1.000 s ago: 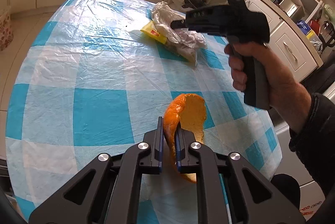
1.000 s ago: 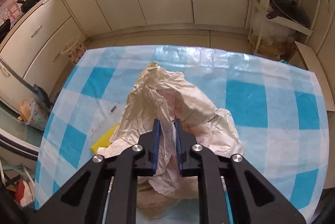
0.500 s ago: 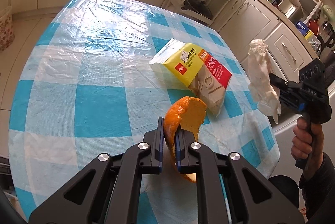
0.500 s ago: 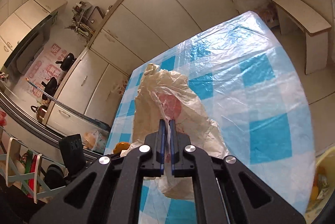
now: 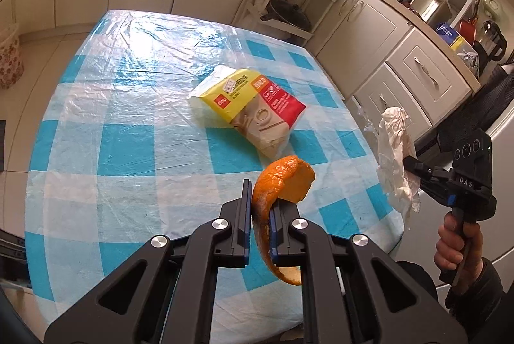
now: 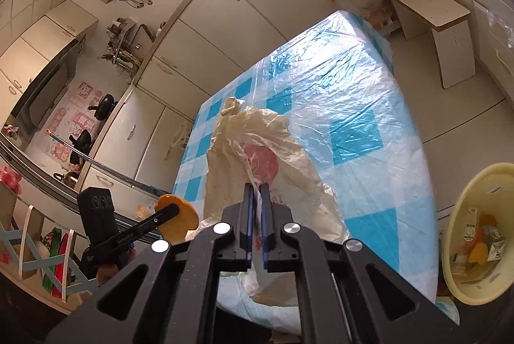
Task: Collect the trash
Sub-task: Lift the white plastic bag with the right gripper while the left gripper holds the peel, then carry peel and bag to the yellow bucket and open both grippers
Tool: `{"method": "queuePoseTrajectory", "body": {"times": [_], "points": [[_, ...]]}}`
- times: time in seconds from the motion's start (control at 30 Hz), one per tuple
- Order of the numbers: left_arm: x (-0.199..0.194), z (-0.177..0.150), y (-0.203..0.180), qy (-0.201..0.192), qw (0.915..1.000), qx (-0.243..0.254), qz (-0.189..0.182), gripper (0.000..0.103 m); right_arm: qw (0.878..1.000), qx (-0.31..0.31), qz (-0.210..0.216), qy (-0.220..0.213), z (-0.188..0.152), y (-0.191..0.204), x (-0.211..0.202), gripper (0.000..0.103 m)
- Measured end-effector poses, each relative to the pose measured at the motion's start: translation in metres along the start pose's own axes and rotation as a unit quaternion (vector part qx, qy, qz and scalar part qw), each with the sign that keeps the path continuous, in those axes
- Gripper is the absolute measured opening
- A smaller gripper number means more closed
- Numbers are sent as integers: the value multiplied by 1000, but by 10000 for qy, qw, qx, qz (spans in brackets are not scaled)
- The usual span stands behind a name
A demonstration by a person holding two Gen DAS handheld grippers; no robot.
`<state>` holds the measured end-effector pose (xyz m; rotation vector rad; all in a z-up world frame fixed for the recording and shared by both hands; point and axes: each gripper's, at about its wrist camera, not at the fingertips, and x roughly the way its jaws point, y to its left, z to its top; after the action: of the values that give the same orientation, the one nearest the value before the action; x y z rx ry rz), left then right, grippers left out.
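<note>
**Trash in the air, one packet left on the desk**

A curled orange peel [image 5: 282,183] stands upright, pinched in tongs. A crumpled cream plastic bag with a red print [image 6: 266,157] hangs from other tongs. A yellow-and-red printed packet [image 5: 250,109] lies flat on the blue-checked desk [image 5: 122,151]. A pale yellow bin [image 6: 475,183] holds scraps.
</note>
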<state>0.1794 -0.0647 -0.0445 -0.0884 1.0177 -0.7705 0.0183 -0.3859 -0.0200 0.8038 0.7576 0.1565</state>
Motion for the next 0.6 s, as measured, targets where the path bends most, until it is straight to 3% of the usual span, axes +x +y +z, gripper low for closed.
{"method": "queuePoseTrajectory", "body": {"times": [0.33, 0.6], "points": [[-18, -1, -103, -20, 9965, 794, -266, 8, 9971, -104, -499, -566, -26, -25, -70, 5], [1, -14, -202, 190, 9850, 1669, -400, 8, 9926, 2, -875, -841, -43, -56, -108, 5]]}}
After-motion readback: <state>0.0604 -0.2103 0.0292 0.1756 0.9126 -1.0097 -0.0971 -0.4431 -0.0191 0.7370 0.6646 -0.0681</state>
